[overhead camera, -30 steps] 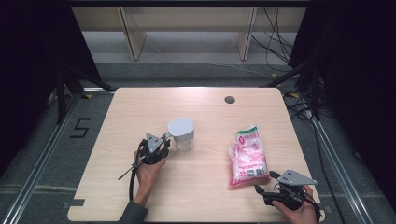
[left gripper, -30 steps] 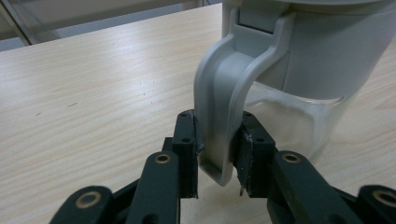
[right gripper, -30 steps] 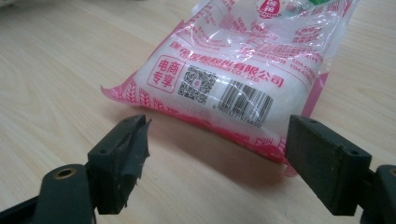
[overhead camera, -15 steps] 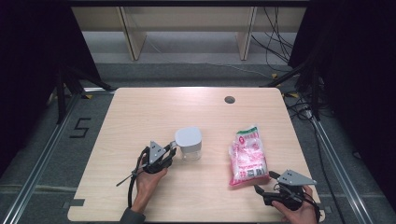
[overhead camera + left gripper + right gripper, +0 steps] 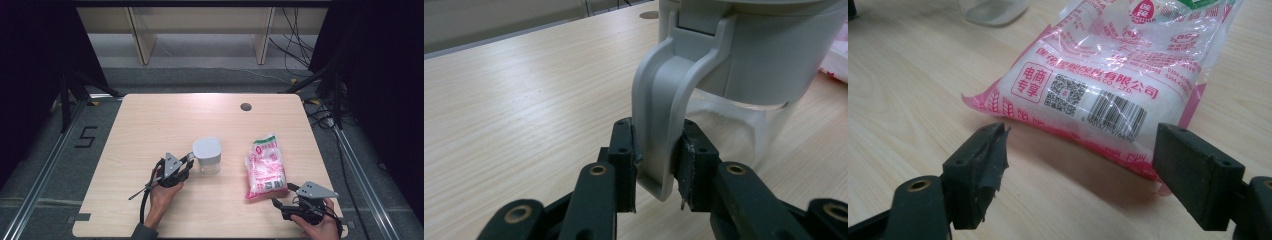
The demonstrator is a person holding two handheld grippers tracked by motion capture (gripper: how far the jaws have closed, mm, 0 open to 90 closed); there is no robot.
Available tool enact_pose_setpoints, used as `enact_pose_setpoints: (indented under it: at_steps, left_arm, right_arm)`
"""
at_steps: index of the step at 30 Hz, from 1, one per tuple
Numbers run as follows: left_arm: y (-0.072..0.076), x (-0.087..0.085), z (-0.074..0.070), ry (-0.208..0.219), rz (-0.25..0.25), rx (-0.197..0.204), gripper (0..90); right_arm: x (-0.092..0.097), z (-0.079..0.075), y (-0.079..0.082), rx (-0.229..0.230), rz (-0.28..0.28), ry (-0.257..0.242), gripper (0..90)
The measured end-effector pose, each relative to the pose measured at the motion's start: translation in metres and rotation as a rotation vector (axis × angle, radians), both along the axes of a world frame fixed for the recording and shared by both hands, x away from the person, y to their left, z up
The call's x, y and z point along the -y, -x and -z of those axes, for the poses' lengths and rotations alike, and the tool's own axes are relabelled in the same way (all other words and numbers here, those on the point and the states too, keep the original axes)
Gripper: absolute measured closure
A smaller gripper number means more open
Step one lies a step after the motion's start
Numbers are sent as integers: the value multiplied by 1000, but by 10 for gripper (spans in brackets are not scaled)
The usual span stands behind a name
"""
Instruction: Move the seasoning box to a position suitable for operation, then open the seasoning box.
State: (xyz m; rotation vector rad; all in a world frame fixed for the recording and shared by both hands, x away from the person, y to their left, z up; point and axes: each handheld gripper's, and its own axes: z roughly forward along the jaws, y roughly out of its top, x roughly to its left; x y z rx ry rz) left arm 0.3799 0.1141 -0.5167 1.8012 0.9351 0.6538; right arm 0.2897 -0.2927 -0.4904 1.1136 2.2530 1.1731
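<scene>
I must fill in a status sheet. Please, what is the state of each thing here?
Jug: upright, lid on, held by its handle.
Left gripper: jaws shut on the jug's handle.
Right gripper: jaws open, holding nothing.
Pink bag: sealed, lying flat.

The worktop (image 5: 150, 125) is evenly lit from above against dark surroundings; shadows are soft, close-up backgrounds blurred.

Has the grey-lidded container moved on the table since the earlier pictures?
Yes. The container, gripped at its handle by the left gripper, has moved toward the pink bag and nearer the table's front edge.
</scene>
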Motion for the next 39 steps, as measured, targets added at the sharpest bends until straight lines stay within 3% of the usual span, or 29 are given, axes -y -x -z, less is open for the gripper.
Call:
enact_pose_setpoints:
  at_steps: [8,10,12,14,19,21,25,30,33,39]
  left_arm:
    - [-4,13,0,-5,50,10,712]
    - [-7,15,-1,-9,47,1,716]
    - [-9,16,-1,-16,48,3,721]
    - [-11,17,-1,-6,48,-2,723]
    - [-11,17,-1,4,50,-11,720]
    - [-13,16,-1,4,61,-10,719]
    - [-14,17,-1,11,59,-18,713]
    - [-13,15,0,10,111,-39,523]
    - [-13,12,-1,11,112,-74,411]
    - [-6,3,-8,46,146,-117,330]
  right_arm:
    - [1,0,-1,0,-8,-6,227]
    - [-1,0,2,-22,22,-24,226]
    - [1,0,0,-4,1,-11,226]
    - [0,0,2,-24,20,-26,226]
    - [1,0,1,-23,19,-24,225]
    - [3,1,-1,-2,4,-8,225]
    - [2,0,1,-19,15,-25,223]
    - [1,0,2,-22,13,-16,221]
    - [1,0,2,-23,11,-25,221]
    - [1,-1,2,-6,5,-15,221]
